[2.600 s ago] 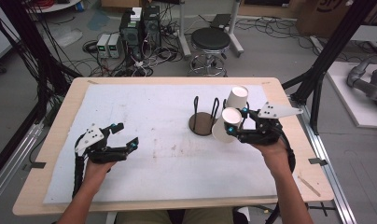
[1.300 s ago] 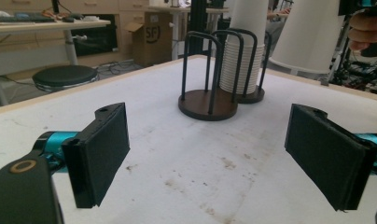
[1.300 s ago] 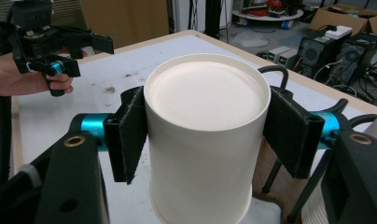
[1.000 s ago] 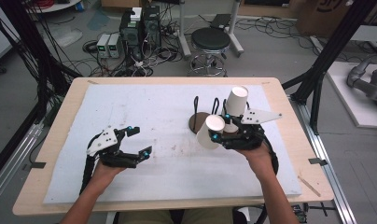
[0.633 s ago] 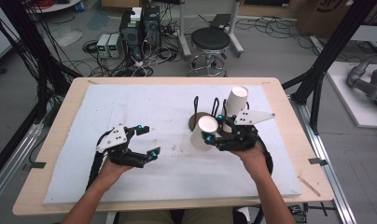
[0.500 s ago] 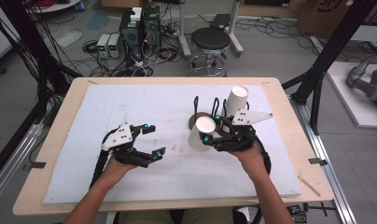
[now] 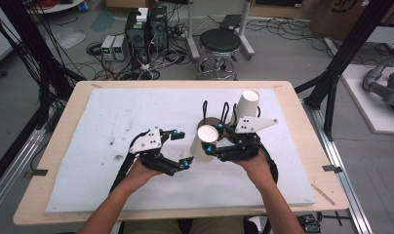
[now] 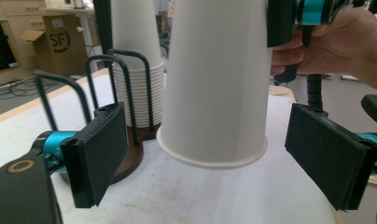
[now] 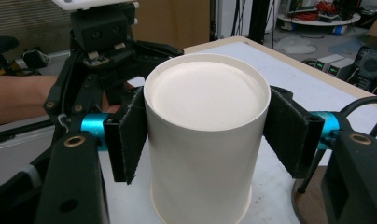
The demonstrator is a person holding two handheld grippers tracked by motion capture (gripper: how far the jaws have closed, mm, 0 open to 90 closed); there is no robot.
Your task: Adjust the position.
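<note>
My right gripper (image 7: 213, 137) is shut on a white paper cup (image 7: 203, 144), held upside down just above the white mat, left of the cup holder. In the right gripper view the pads (image 9: 130, 135) press both sides of the cup (image 9: 203, 140) near its closed base. My left gripper (image 7: 181, 147) is open, with one jaw on each side of the cup's wide rim and not touching it. In the left gripper view the cup (image 8: 217, 84) hangs rim down between the two spread pads (image 8: 100, 149).
A black wire cup holder (image 7: 215, 122) on a brown round base stands behind the held cup, with a stack of white cups (image 7: 247, 105) leaning in it. The stack (image 8: 137, 70) is close behind the left jaw. A white mat (image 7: 112, 117) covers the wooden table.
The right gripper has carried the cup leftward away from the holder. The left gripper has moved right across the mat until its open jaws flank the cup.
</note>
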